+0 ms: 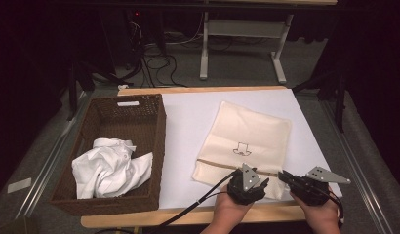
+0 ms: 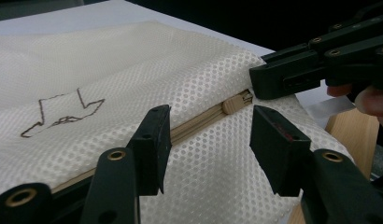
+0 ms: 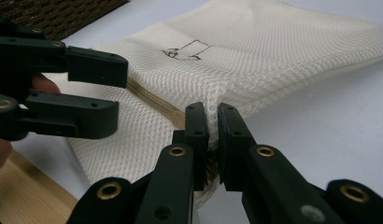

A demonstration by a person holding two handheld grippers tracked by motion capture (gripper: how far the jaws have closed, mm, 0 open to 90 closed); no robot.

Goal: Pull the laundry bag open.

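High view: mesh bag point(image 1: 247, 141) flat, long axis away from person, zipper crosswise near edge; right hand-held gripper point(image 1: 285, 176) pinching it, left point(image 1: 247, 184) spread.

Wicker basket point(image 1: 154, 131) walls the left; white tabletop point(image 1: 188, 122) between lies free.

No readable words or numbers are showing anywhere; the cream mesh laundry bag point(image 1: 247, 141) is bearing only a small dark outline emblem point(image 2: 63, 113), not lettering.
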